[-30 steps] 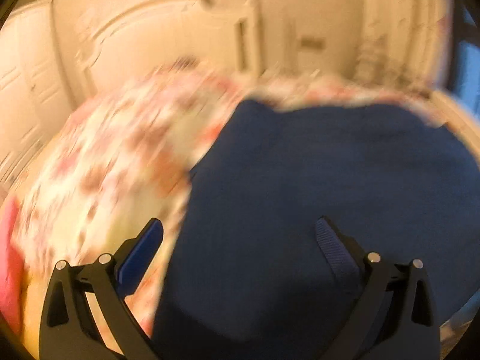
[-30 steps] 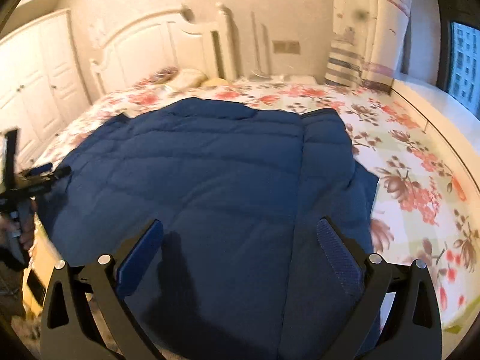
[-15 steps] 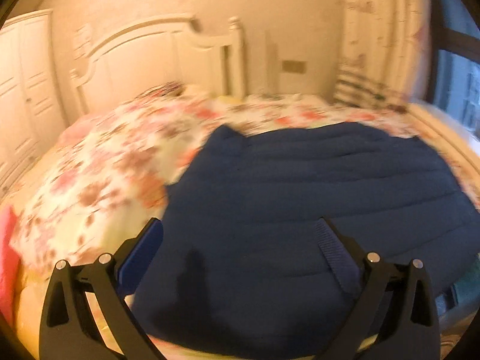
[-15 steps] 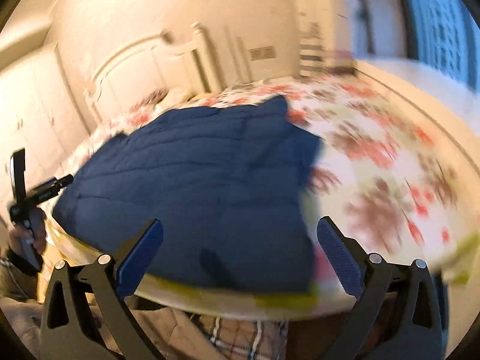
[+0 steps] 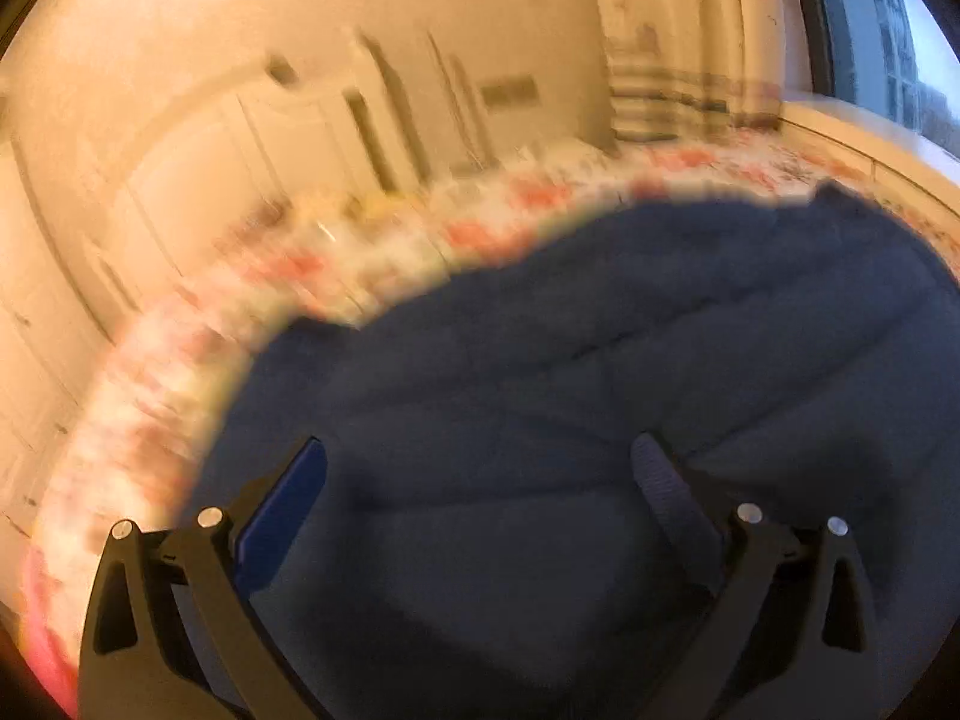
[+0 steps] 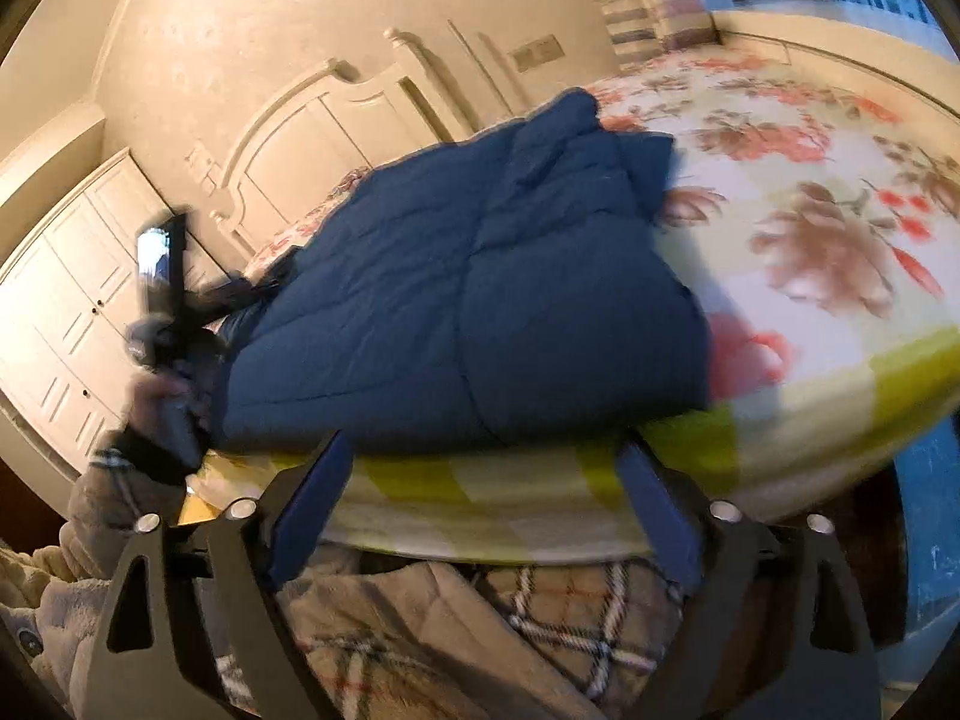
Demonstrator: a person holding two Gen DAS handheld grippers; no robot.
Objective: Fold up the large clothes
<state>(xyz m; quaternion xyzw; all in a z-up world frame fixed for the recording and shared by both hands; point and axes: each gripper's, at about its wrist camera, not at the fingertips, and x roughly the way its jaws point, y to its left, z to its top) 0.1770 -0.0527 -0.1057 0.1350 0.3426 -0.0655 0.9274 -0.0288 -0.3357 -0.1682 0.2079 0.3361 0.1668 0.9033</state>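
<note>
Bed (image 6: pixel 840 138) with floral sheet filled both views; white headboard (image 6: pixel 336 114) at the far end, wardrobe doors (image 6: pixel 72 276) to the left, window (image 5: pixel 888 48) far right. Left view badly blurred.

Navy quilted garment (image 6: pixel 480 300) lay folded over on the bed's near-left part, its lower edge at the mattress edge; floral sheet bare to its right. In the left view the garment (image 5: pixel 600 420) took up most of the frame.

Your left claw (image 5: pixel 480 480) stood wide, fingers over the navy fabric, gripping nothing; contact with the cloth could not be judged.

Your right claw (image 6: pixel 486 498) was also wide and empty, off the bed's near edge, apart from the garment, above your plaid-and-beige clothing (image 6: pixel 540 630).

Your gloved left hand (image 6: pixel 162 402) with its tool showed at the garment's left edge.
</note>
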